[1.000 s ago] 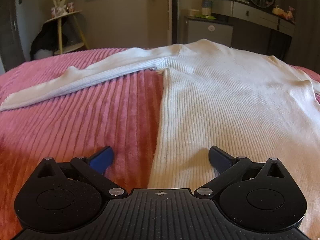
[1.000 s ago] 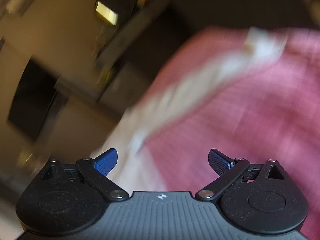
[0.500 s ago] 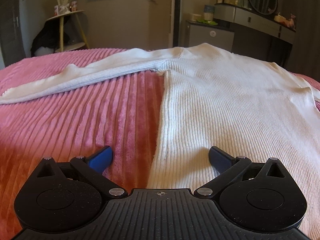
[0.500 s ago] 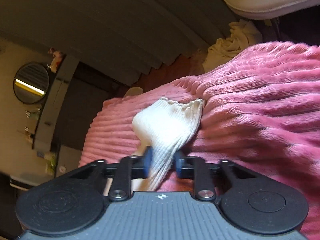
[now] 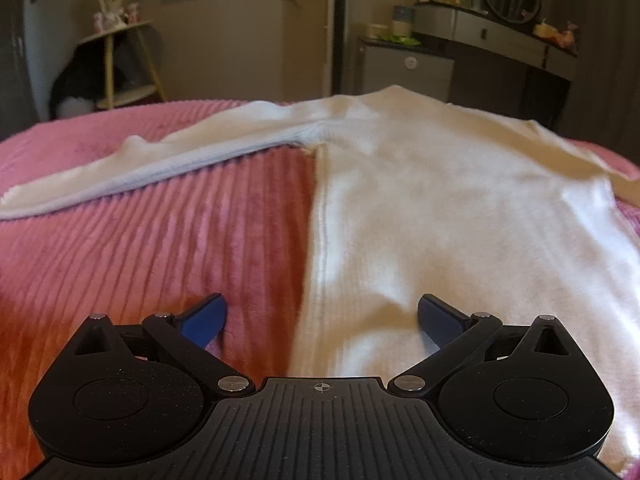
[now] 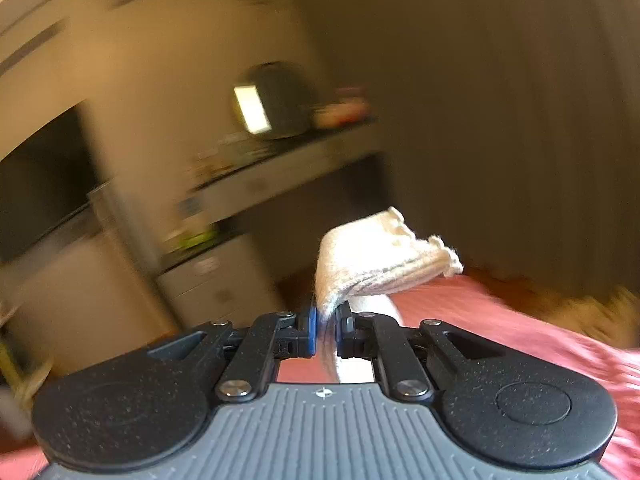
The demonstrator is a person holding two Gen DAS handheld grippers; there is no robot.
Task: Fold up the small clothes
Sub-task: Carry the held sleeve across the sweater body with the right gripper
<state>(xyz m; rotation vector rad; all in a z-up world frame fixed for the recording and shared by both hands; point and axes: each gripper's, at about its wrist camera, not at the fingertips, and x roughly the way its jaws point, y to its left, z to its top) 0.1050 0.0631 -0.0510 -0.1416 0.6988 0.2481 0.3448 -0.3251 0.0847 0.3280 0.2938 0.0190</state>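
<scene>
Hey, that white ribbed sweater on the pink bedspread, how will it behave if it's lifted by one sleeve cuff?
Probably floppy: the cuff droops sideways from the right hand-held gripper pinching it. The white sweater looks like soft ribbed knit, so the body likely trails and stretches rather than rising flat. It may drag on the plush pink bedspread.

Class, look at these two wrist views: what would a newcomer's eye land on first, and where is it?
A white ribbed sweater lies spread on the pink ribbed blanket, one sleeve stretched leftward. In the right wrist view, the right gripper pinches a frilled cuff raised above the bed.
</scene>
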